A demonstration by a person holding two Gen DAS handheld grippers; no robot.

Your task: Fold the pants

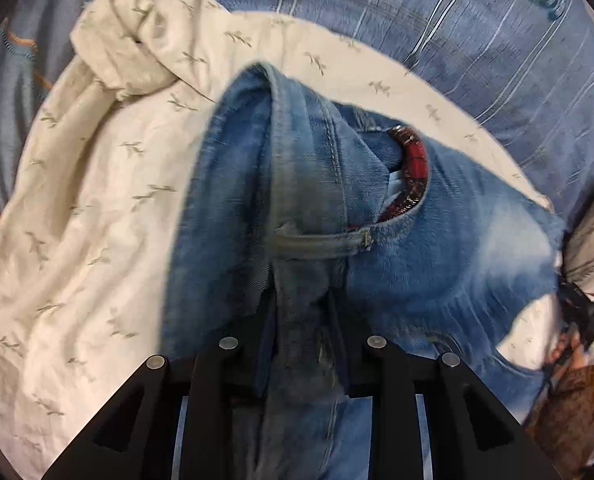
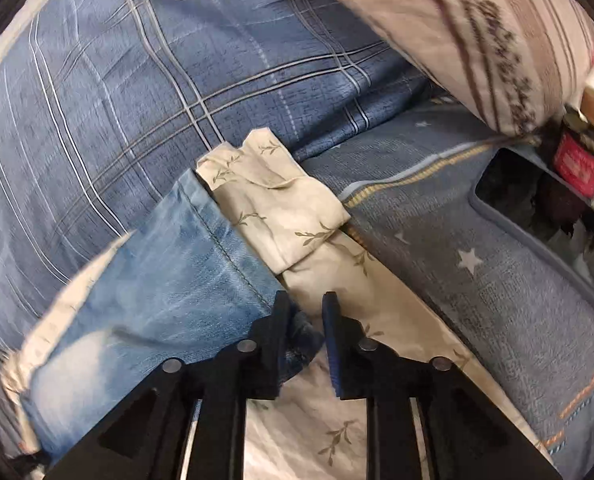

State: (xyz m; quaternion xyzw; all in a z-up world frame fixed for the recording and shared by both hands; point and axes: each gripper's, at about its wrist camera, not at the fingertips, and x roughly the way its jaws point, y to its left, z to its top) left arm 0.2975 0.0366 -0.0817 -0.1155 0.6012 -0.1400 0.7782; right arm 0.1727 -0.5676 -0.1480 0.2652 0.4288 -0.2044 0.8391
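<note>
The jeans (image 1: 449, 248) are light blue denim, lying on a cream sheet (image 1: 97, 200) printed with small leaf sprigs. In the left wrist view their waist end is bunched and lifted toward the camera, with a red plaid lining (image 1: 415, 164) showing inside the waistband and a belt loop crossing just below it. The left gripper (image 1: 303, 300) is clamped on a thick fold of this denim, which fills the narrow gap between its two black fingers and runs up and away from them.

In the right wrist view a leg of the jeans (image 2: 157, 280) lies flat on the sheet, its stitched hem running diagonally. The right gripper (image 2: 305, 300) stands partly open, a moderate gap between the fingers; the left finger (image 2: 279, 320) rests against the hem corner, while the other sits over the sheet, and nothing is pinched between them.

The cream sheet (image 2: 281, 208) is rumpled, with a folded corner beyond the hem. Around it spreads a blue plaid bedcover (image 2: 157, 80) and grey-blue star-patterned bedding (image 2: 497, 264). A beige striped pillow (image 2: 477, 32) lies at the upper right.
</note>
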